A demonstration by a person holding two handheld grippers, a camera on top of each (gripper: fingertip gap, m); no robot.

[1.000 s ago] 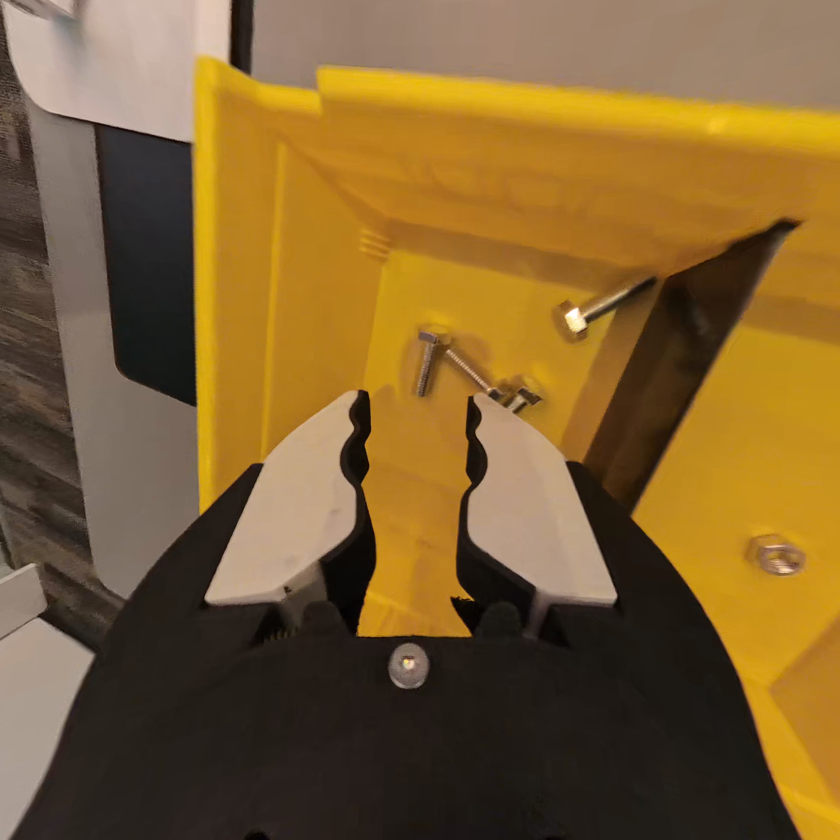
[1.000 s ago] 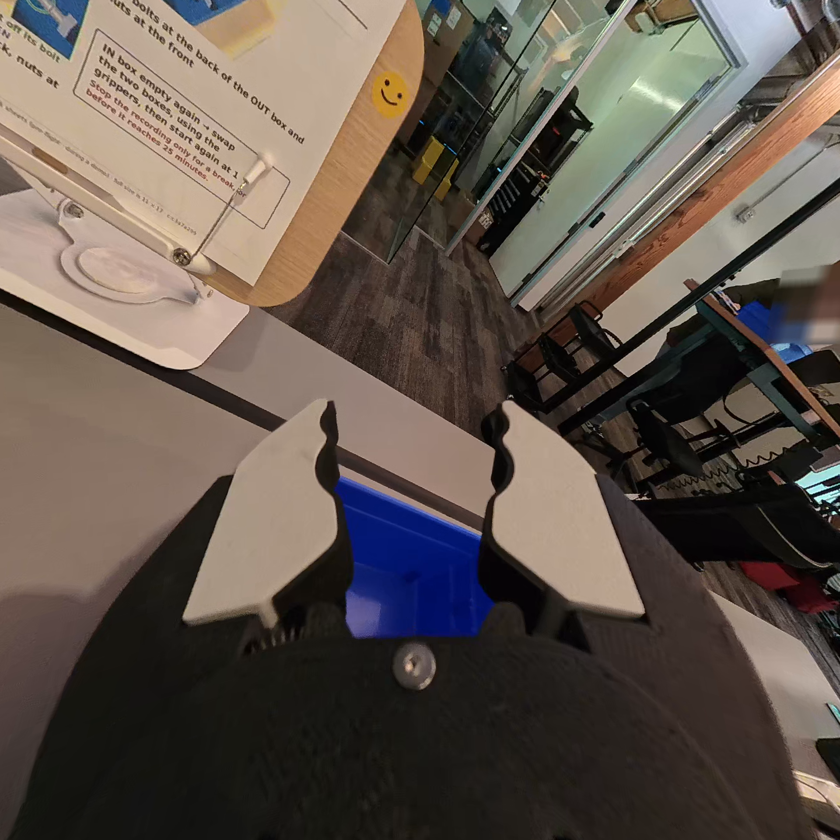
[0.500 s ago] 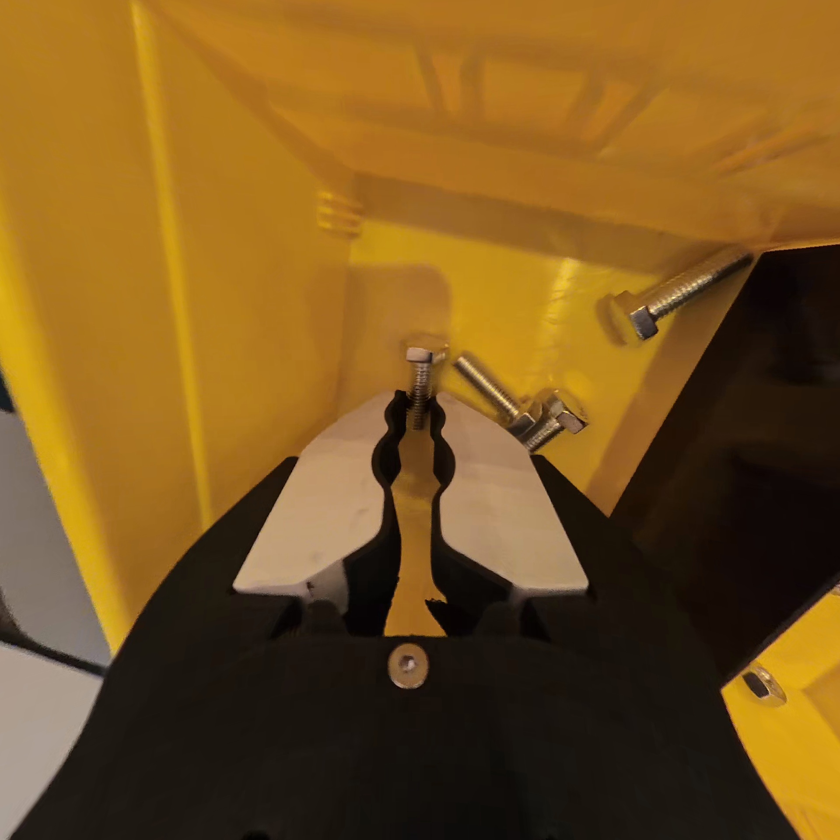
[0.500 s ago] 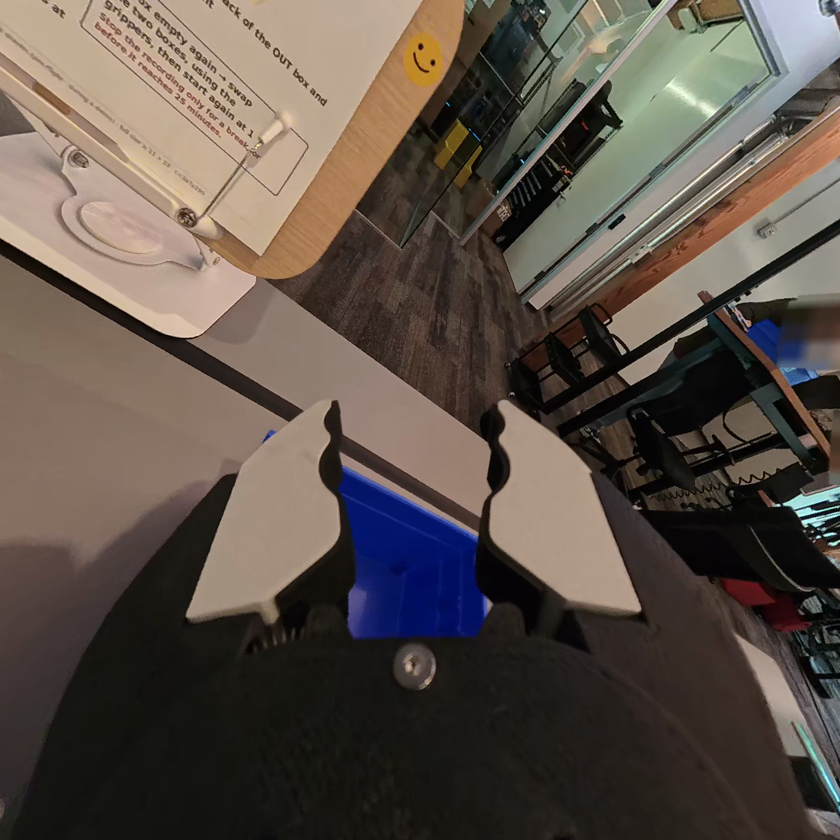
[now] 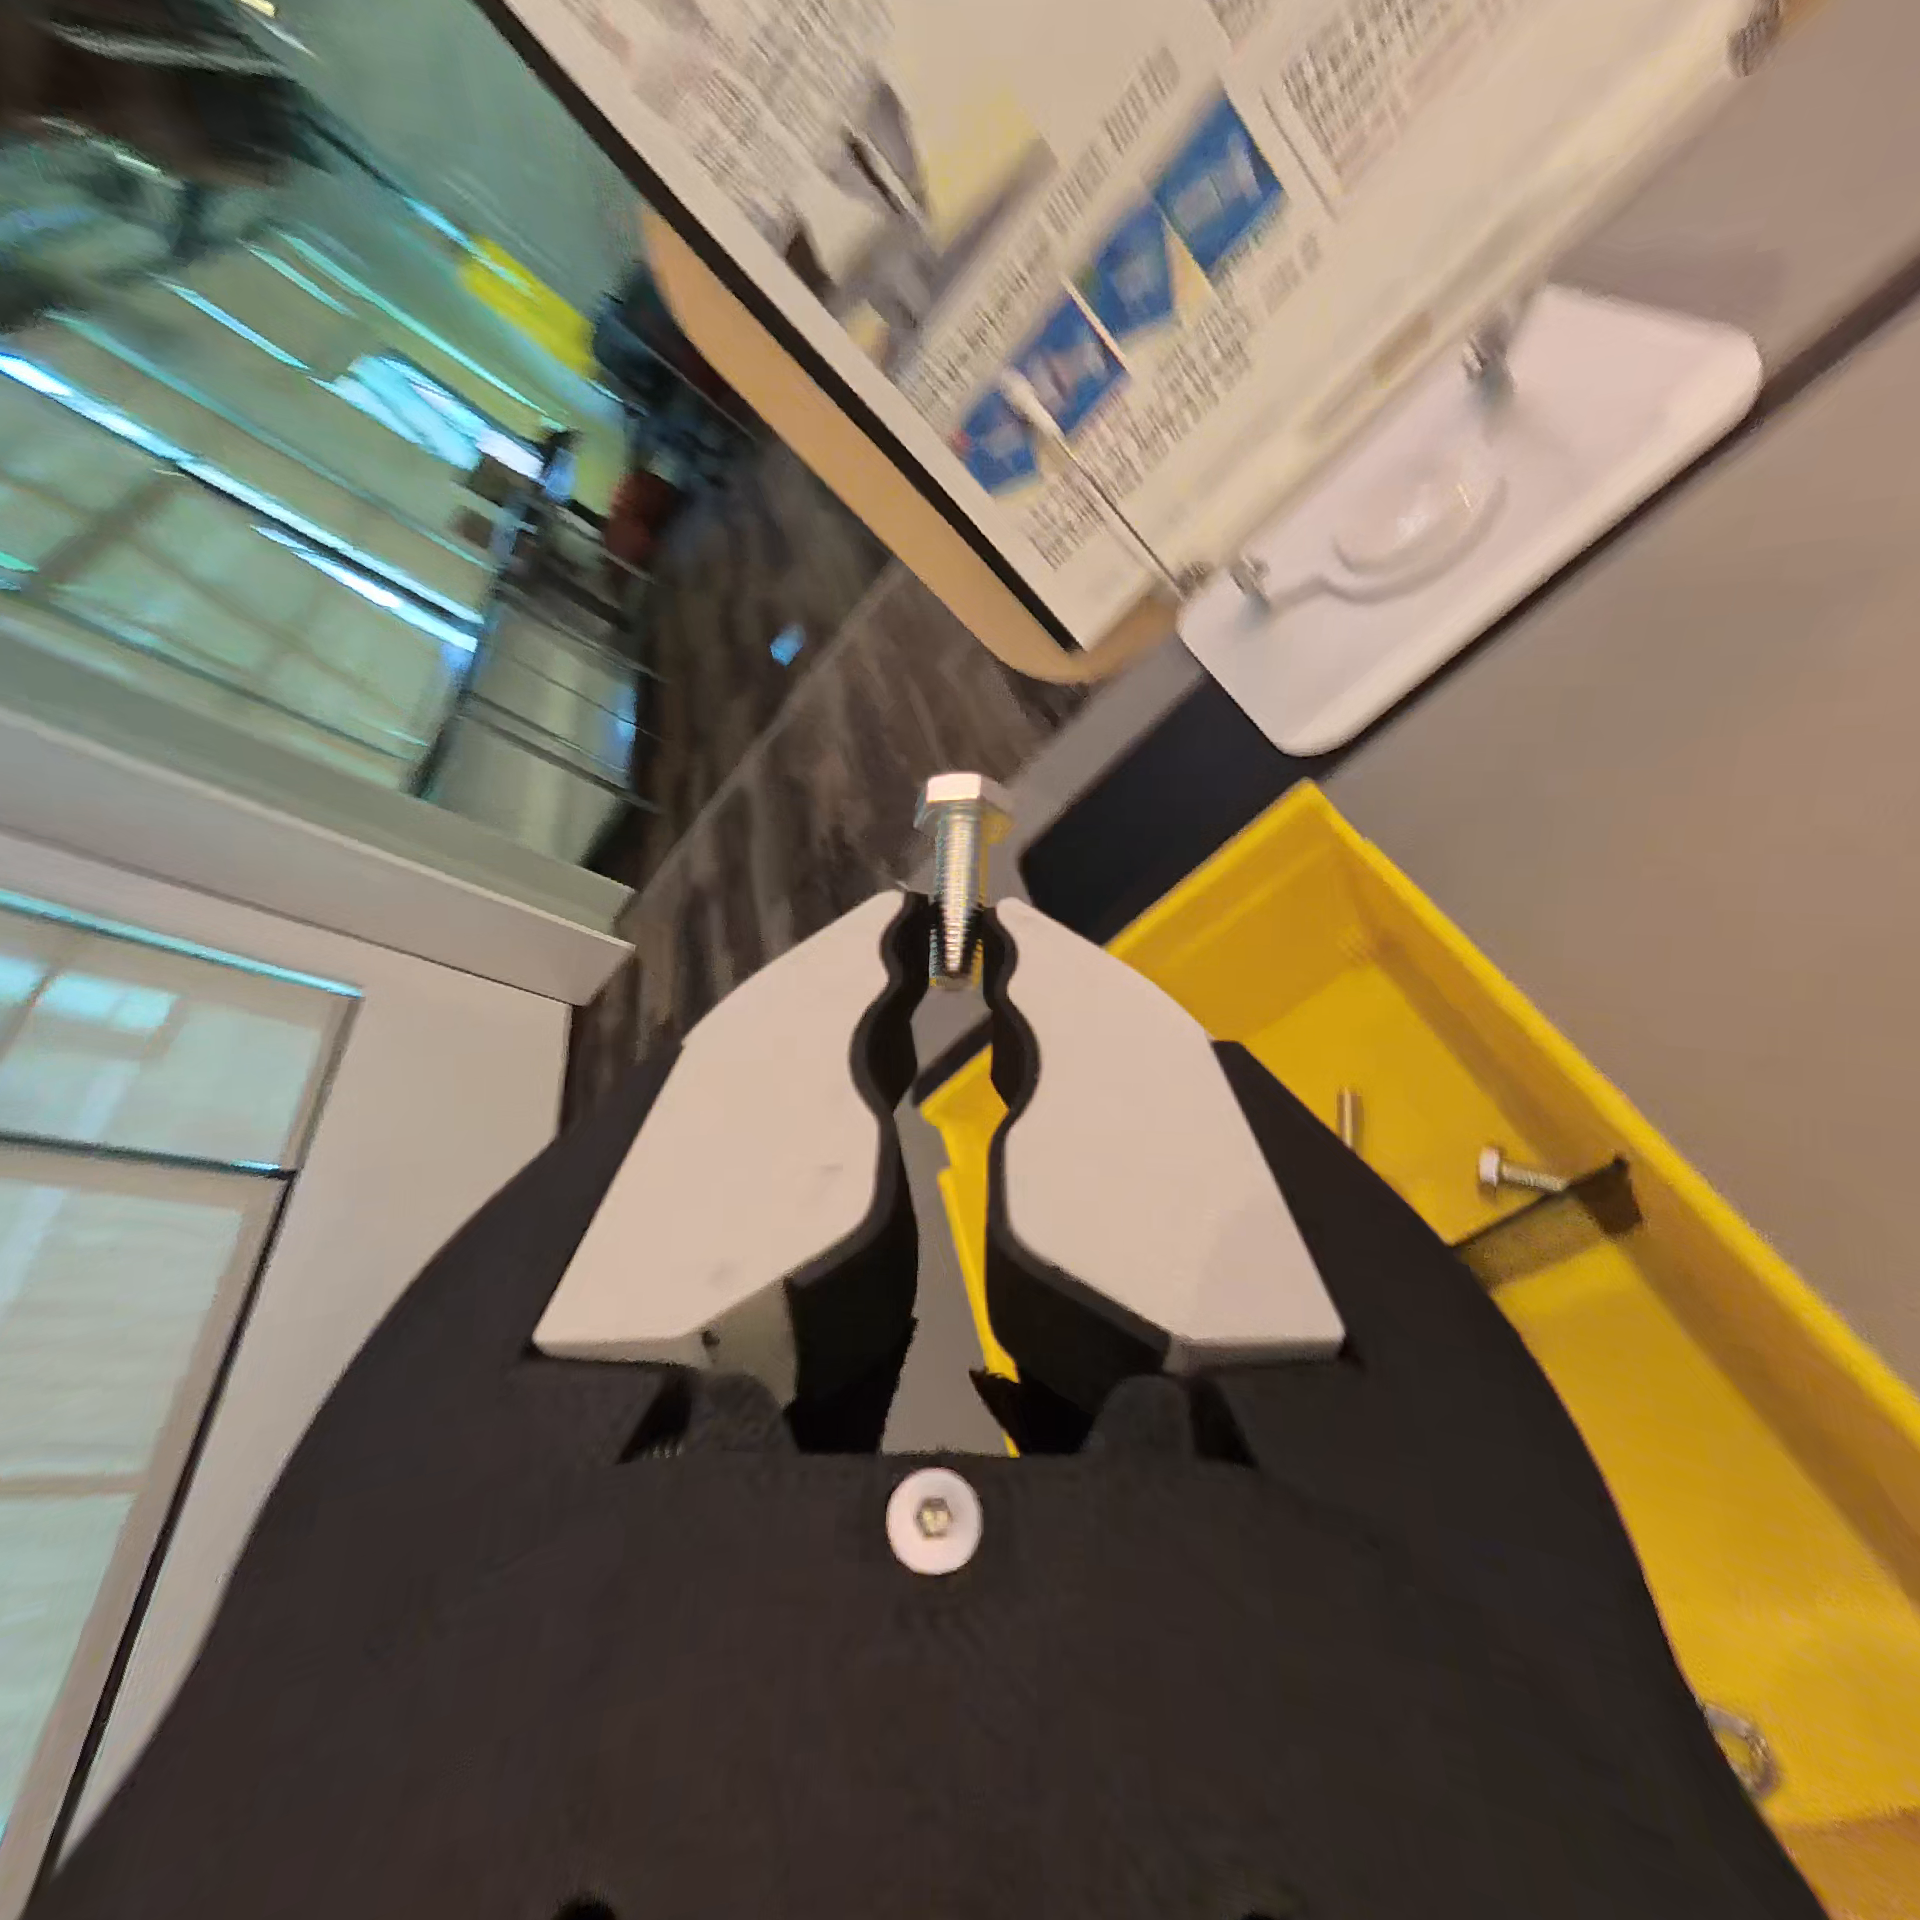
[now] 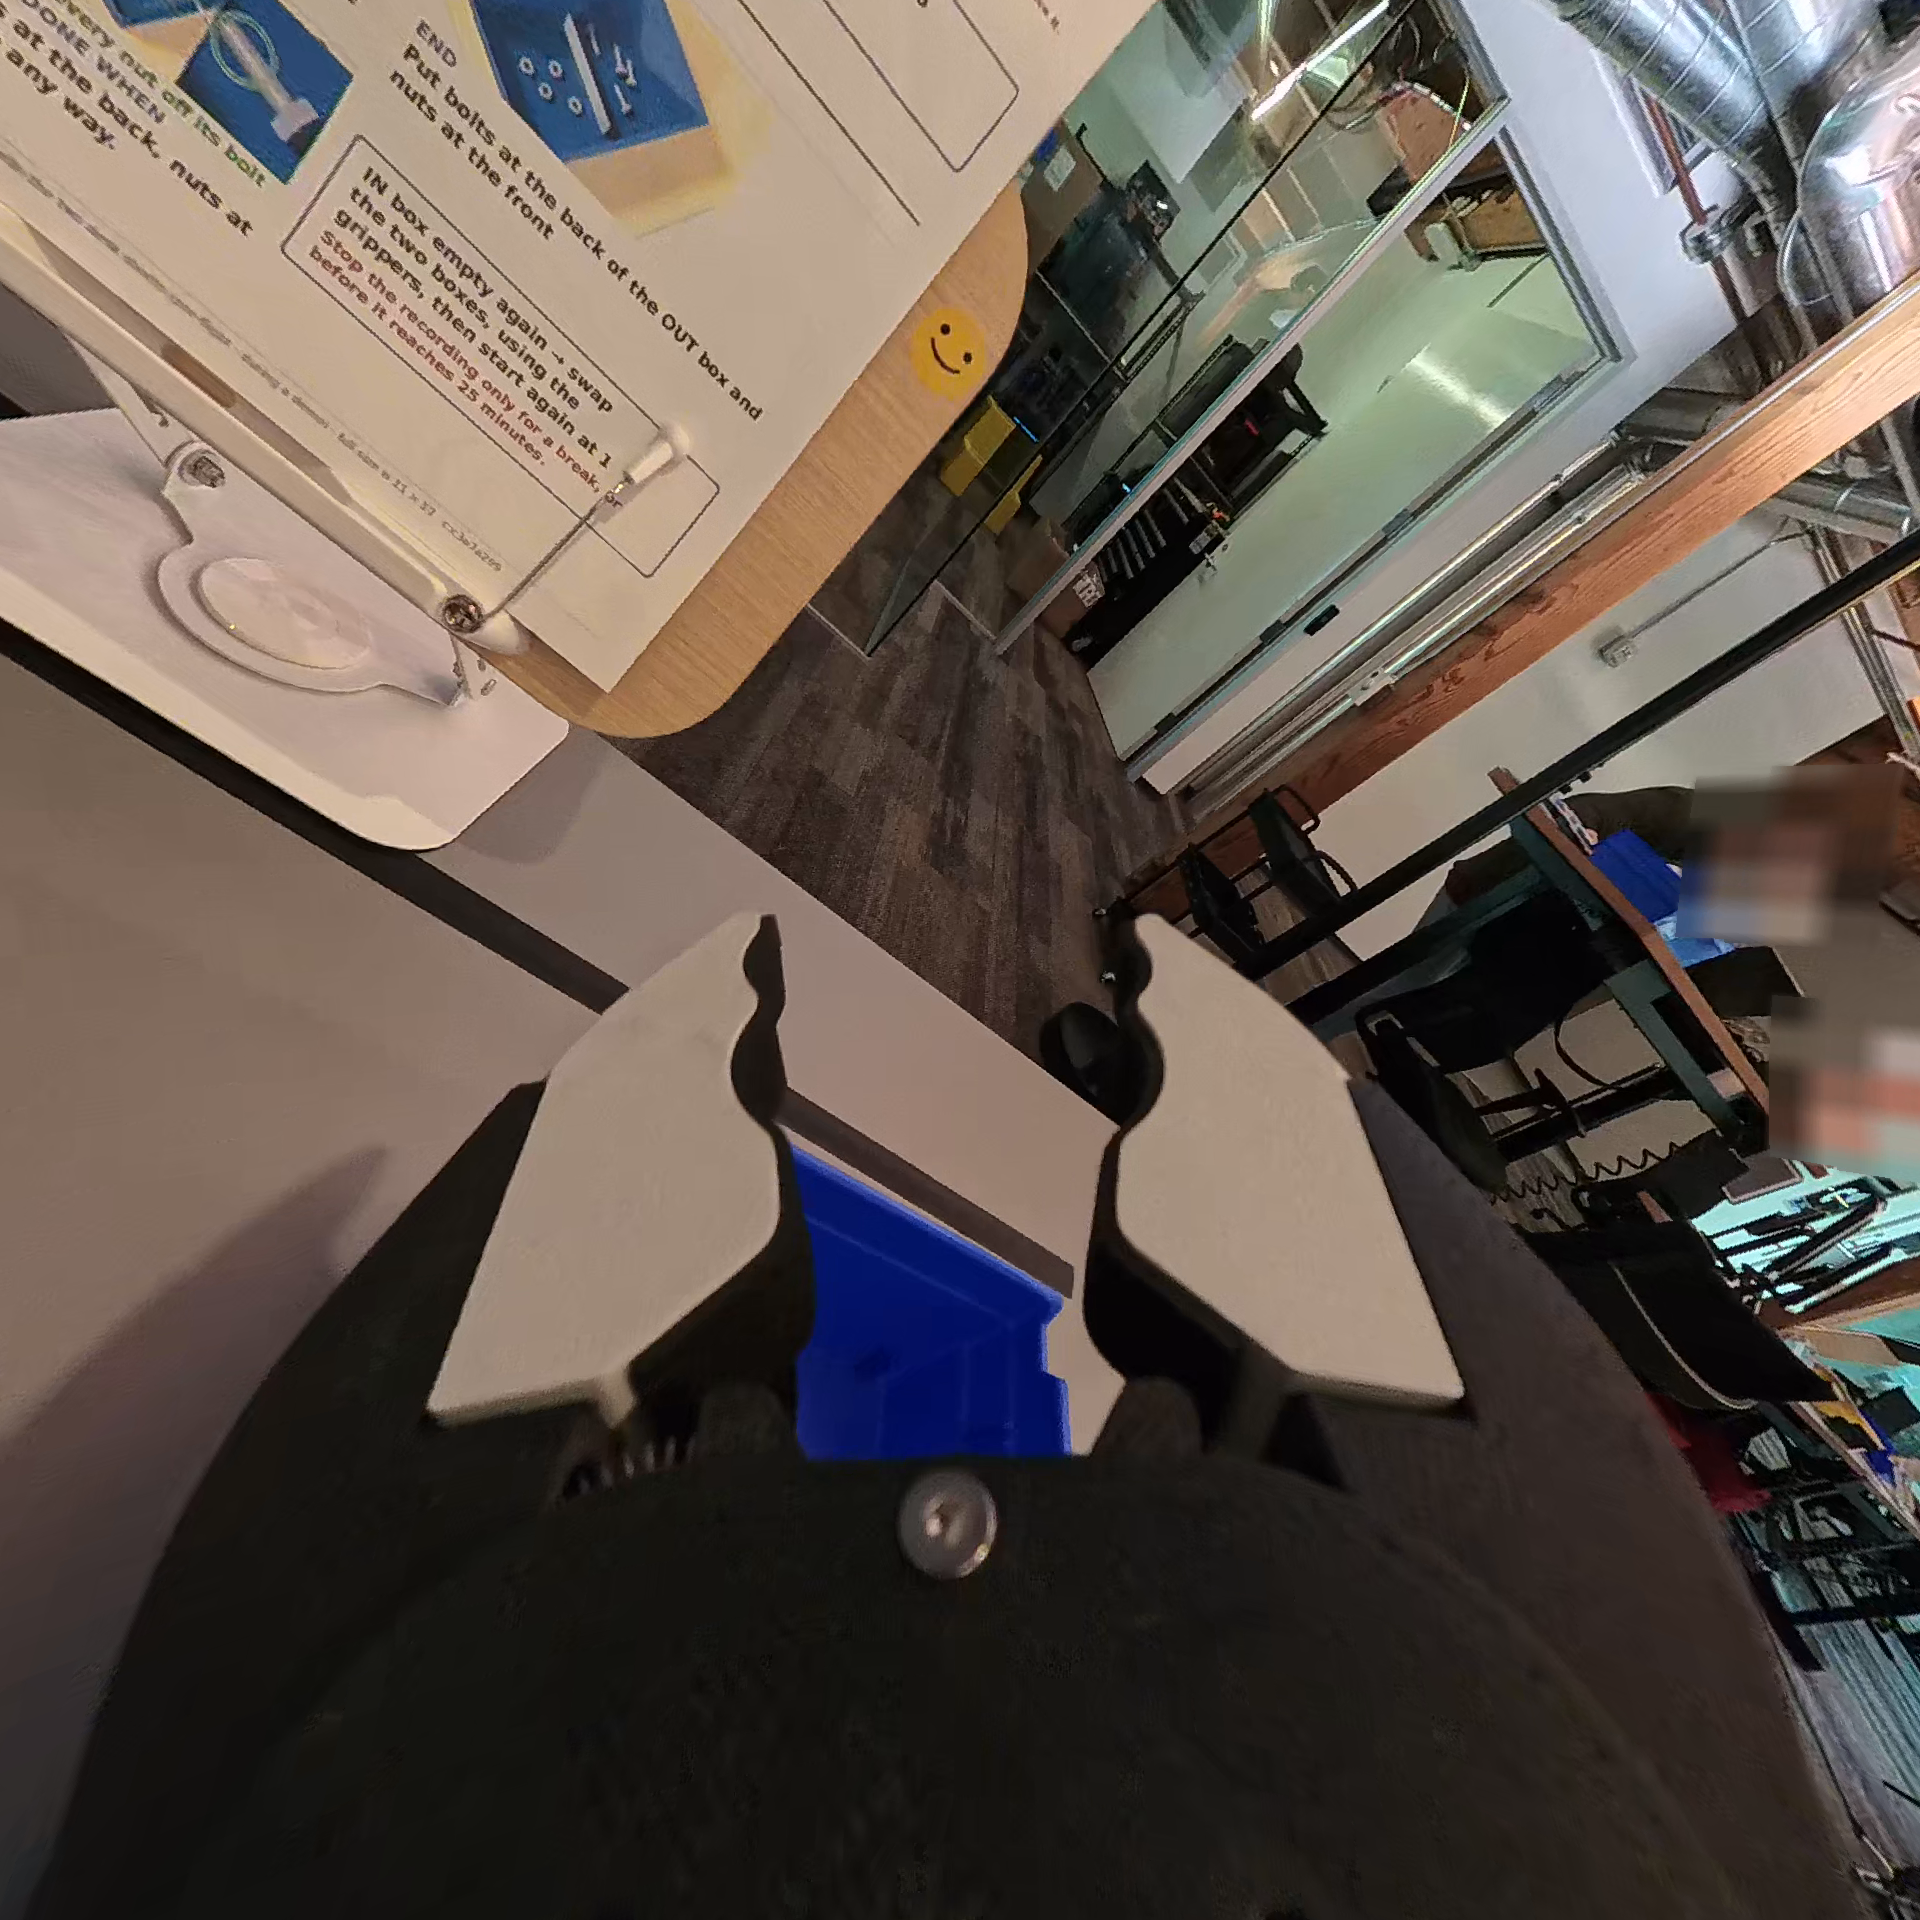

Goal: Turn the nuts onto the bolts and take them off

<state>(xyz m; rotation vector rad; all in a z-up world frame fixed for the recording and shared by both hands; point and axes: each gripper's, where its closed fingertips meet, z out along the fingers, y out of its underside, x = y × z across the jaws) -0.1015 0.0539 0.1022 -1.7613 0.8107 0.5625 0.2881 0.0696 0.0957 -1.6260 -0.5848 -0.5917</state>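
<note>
My left gripper is shut on a silver bolt, gripped by its threaded end with the hex head sticking out past the fingertips. It is held up in the air, above and left of the yellow bin. In that bin lie another bolt beside a black divider and a nut at the lower right. My right gripper is open and empty, held above a blue bin on the grey table.
A white stand holds an instruction sheet at the table's back; it also shows in the left wrist view. Beyond the table edge are carpet floor, glass walls and desks with chairs.
My left gripper closed on a bolt inside the yellow bin and has lifted it out and up. My right gripper stayed open and shifted only slightly.
</note>
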